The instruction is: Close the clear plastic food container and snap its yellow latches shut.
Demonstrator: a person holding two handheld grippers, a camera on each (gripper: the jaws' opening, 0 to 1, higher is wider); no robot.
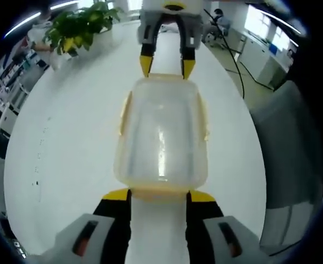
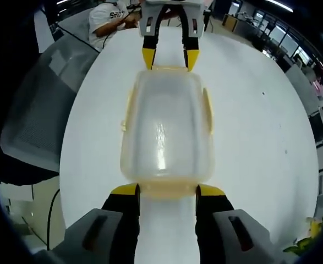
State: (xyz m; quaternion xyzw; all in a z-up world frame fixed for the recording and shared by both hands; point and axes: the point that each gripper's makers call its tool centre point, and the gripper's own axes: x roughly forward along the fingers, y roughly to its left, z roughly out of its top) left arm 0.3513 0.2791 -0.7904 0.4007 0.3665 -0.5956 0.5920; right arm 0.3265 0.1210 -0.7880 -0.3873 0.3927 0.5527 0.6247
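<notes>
You're in an open office: white round table [image 1: 67, 143], potted plant [image 1: 81, 27], desks [image 2: 293, 49], a seated person [image 2: 109, 19].

No text can be read. The person's white shirt [image 2: 107, 17] at the top of the right gripper view carries dark lettering, too small and blurred to make out. The container [image 2: 167, 132] bears no label, brand or number.
</notes>
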